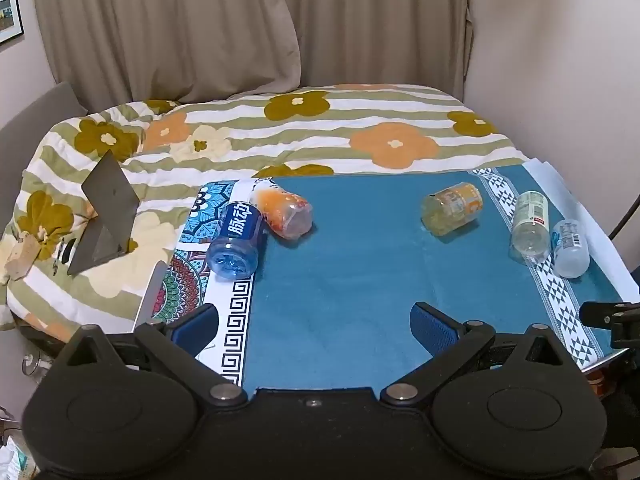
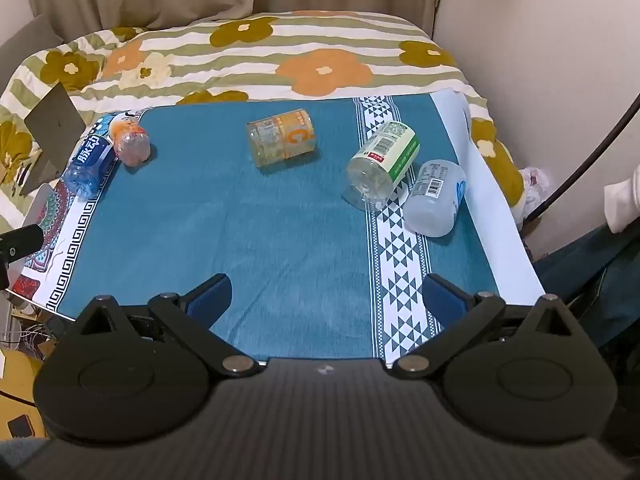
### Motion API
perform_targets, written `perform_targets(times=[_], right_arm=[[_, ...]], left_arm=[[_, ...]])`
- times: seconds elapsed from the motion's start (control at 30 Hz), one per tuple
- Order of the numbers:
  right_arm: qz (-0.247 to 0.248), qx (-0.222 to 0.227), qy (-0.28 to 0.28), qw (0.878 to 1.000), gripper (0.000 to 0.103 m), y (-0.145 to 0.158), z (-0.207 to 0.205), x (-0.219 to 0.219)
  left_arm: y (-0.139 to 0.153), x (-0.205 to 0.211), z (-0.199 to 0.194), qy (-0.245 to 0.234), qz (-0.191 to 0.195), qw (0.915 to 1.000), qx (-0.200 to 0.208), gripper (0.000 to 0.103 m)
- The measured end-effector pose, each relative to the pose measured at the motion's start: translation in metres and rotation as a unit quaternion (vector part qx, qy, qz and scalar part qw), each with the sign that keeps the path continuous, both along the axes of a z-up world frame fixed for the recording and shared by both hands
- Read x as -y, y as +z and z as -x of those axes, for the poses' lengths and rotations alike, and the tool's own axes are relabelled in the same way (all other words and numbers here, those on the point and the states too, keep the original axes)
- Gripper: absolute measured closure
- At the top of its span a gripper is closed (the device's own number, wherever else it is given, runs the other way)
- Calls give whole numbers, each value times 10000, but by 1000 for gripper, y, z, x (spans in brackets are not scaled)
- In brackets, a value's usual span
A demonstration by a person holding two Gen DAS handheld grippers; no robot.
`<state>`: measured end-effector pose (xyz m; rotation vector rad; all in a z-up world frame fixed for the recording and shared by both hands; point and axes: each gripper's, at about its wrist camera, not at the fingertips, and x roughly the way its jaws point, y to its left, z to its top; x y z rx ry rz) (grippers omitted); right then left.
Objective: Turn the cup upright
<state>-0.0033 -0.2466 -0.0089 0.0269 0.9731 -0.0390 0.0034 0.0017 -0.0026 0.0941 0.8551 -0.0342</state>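
Note:
Several cut-off plastic bottle cups lie on their sides on a blue cloth point(image 1: 340, 272) point(image 2: 260, 232). A blue cup point(image 1: 236, 240) point(image 2: 90, 162) touches an orange cup point(image 1: 284, 210) point(image 2: 130, 142) at the left. A yellow-orange labelled cup point(image 1: 452, 208) point(image 2: 282, 138) lies mid-back. A green-labelled cup point(image 1: 530, 222) point(image 2: 382, 166) and a frosted white cup point(image 1: 570, 246) point(image 2: 436, 198) lie at the right. My left gripper point(image 1: 316, 320) is open and empty near the front edge. My right gripper point(image 2: 326, 292) is open and empty, well short of the cups.
A flowered quilt point(image 1: 280, 128) point(image 2: 260, 52) covers the bed behind the cloth. A grey folded stand point(image 1: 106, 216) point(image 2: 50, 136) sits on the quilt at the left. Curtains and a wall stand behind. A dark cable point(image 2: 580, 168) curves at the right.

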Motion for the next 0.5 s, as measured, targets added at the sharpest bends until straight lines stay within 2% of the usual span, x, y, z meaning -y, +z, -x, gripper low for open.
perform_targets(times=[0.27,0.43,0.5], right_arm=[[75,36,90,9999,0,0,1,-4],[22,62,23,10000,0,-6,0,-2],[85,63,28,9999,0,3,2,-6]], left_arm=[[7,0,6,-27,16,9997,243,0],[6,4,5,-7,26,9997,224,0],[7,4,5,-6,23,9998,220,0]])
